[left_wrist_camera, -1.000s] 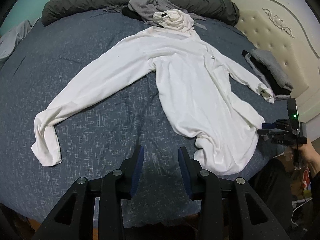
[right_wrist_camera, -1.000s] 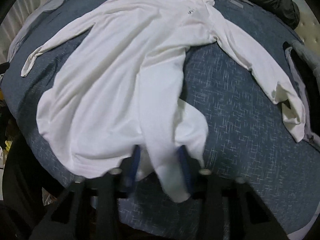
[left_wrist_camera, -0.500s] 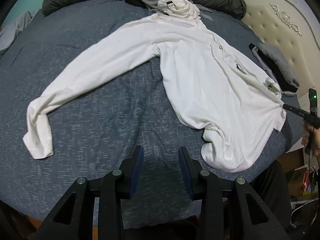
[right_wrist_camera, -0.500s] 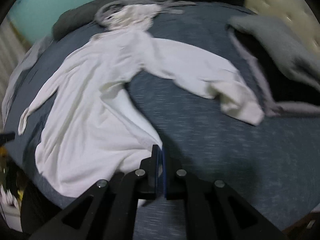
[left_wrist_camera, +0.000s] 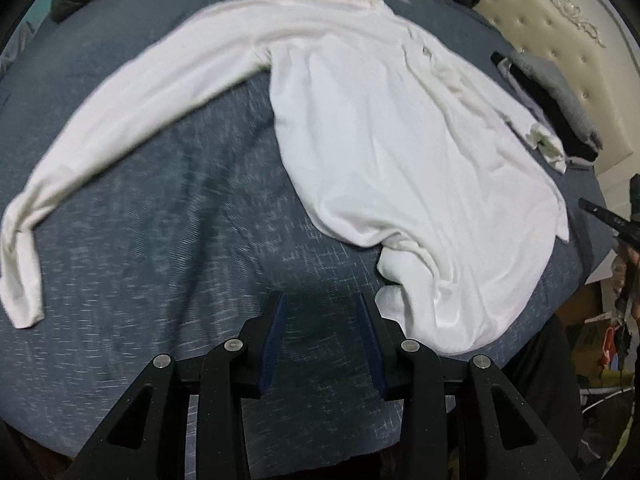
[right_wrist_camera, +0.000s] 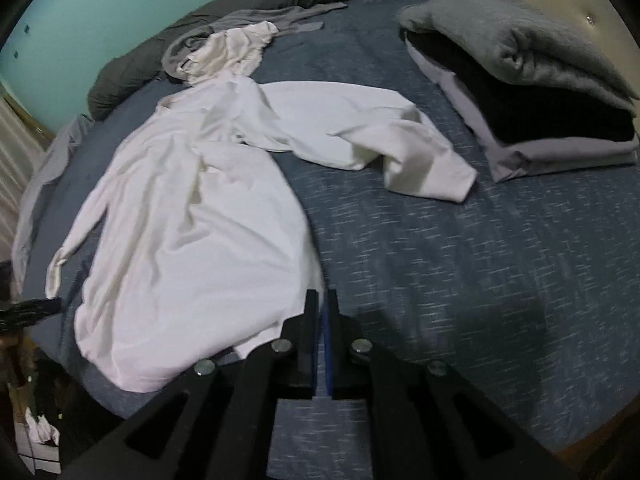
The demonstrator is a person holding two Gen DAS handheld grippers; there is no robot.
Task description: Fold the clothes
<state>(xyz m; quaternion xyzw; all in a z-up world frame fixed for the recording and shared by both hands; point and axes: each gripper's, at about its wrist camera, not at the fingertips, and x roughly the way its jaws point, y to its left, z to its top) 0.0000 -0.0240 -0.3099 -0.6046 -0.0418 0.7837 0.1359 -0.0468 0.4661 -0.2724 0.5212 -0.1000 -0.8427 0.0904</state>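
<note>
Our left gripper [left_wrist_camera: 322, 322] hangs jaws apart over bare blue bedspread [left_wrist_camera: 160, 240] at lower centre; our right gripper [right_wrist_camera: 322, 312], jaws together, pinches the white shirt [right_wrist_camera: 192, 240] hem.

A white long-sleeved shirt [right_wrist_camera: 188, 232] lay spread on the blue bed [right_wrist_camera: 460, 280], its hem toward the camera and one sleeve stretched toward a folded stack of grey and black clothes [right_wrist_camera: 532, 92]. The right gripper [right_wrist_camera: 322, 304] hovered at the shirt's near hem corner, jaws pressed together; whether cloth sat between them was unclear. Beyond the shirt's collar lay a crumpled grey garment [right_wrist_camera: 256, 24].
</note>
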